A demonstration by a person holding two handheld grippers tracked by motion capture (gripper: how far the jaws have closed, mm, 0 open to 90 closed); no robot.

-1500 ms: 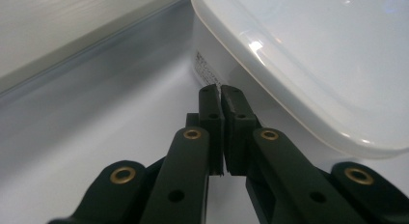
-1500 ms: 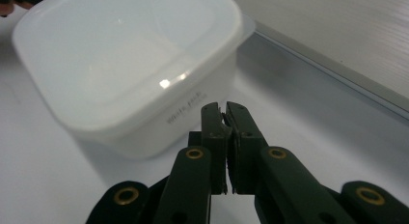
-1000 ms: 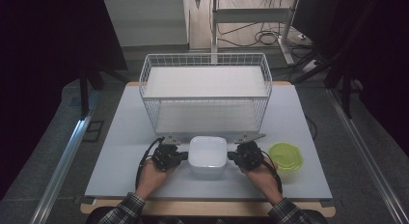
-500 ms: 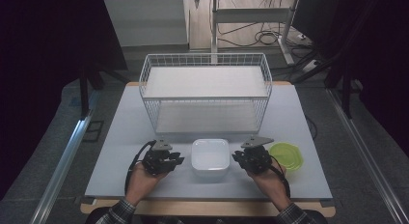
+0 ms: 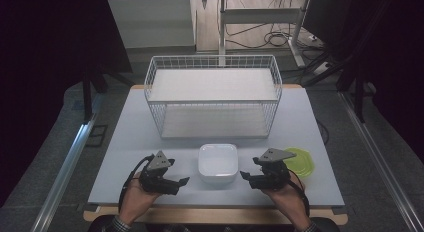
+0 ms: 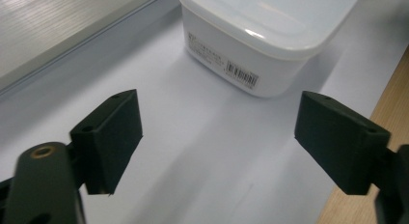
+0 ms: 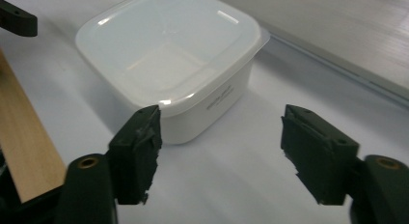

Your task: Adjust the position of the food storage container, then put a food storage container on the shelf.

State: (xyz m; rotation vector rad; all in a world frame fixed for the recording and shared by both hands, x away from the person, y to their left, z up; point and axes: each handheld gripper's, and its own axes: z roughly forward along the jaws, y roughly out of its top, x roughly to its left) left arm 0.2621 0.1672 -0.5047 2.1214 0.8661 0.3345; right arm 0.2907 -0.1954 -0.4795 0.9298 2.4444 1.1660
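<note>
Two grippers flank a white lidded container point(image 5: 218, 163) that sits on the pale table point(image 5: 125, 142), just in front of the wire basket point(image 5: 213, 99). The left gripper point(image 5: 184, 182) is off the container's left side and the right gripper point(image 5: 245, 176) off its right, each held in a hand point(image 5: 134, 202) coming up from the near edge of the table, and both point inward at the container without touching it. The left gripper's jaws have just been opening and now stand wide apart; seen from the left gripper view, nothing lies between them but bare table, with the container point(image 6: 270, 35) a little way ahead, its barcode label facing the jaws. The right gripper's jaws have likewise just been opening and stand wide, also with nothing between them; in the right gripper view the container point(image 7: 169, 60) sits just beyond the jaws, its lid pressed on, a small tab sticking out at one corner. To the right of the container, past the right gripper, a yellow-green lid point(image 5: 300, 162) lies flat on the table. The container stands upright, free of both grippers.
</note>
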